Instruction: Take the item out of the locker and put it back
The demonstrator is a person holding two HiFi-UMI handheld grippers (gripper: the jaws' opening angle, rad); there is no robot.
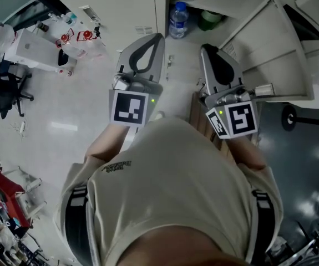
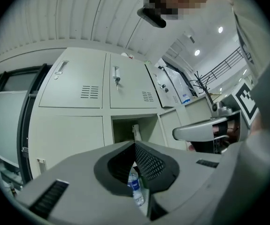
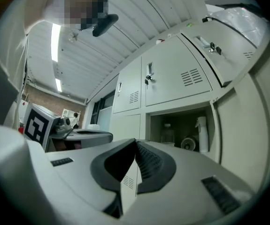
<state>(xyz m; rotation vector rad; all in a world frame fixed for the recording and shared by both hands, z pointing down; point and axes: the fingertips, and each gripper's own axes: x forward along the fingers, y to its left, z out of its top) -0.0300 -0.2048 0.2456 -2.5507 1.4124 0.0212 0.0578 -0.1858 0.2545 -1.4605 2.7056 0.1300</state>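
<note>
An open locker compartment (image 3: 179,109) in the right gripper view holds a clear bottle (image 3: 167,132), a dark roll (image 3: 189,144) and a white spray bottle (image 3: 201,134). My right gripper (image 3: 135,140) points at it from some distance, shut, with nothing between the jaws. In the left gripper view my left gripper (image 2: 135,143) is also shut and empty; past it I see an open compartment (image 2: 121,129) with a white item (image 2: 135,131). The head view shows both grippers, left (image 1: 159,36) and right (image 1: 204,47), held side by side before the lockers.
A water bottle (image 1: 177,20) stands on the floor at the foot of the lockers, with a green object (image 1: 209,18) beside it. An open locker door (image 1: 270,49) swings out on the right. An office chair (image 1: 4,90) and cluttered boxes lie far left.
</note>
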